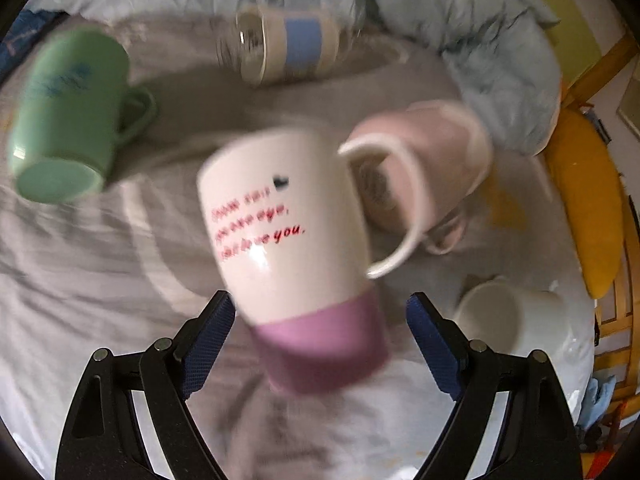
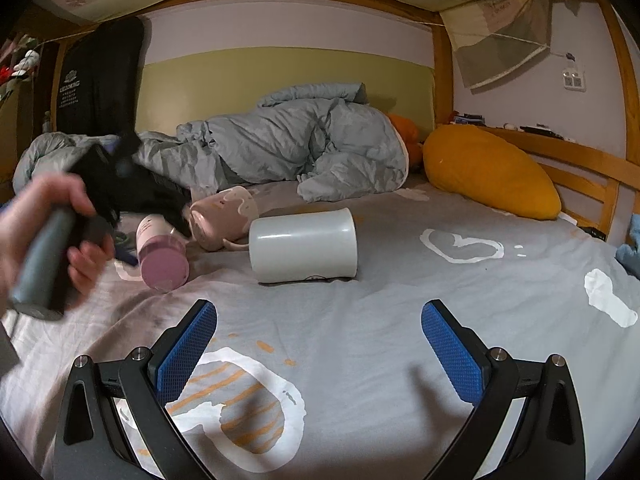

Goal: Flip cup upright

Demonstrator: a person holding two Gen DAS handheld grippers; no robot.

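A white mug with red writing and a purple base lies on its side on the grey bed sheet, its purple end between my left gripper's open jaws, not clamped. It also shows in the right wrist view, next to the hand holding the left gripper. A pink mug lies just behind it. A plain white cup lies on its side ahead of my right gripper, which is open and empty above the sheet.
A green mug and a beige cup with a blue band lie on their sides at the far left and back. A crumpled blue-grey duvet and an orange pillow lie at the bed's head. A wooden rail runs along the right.
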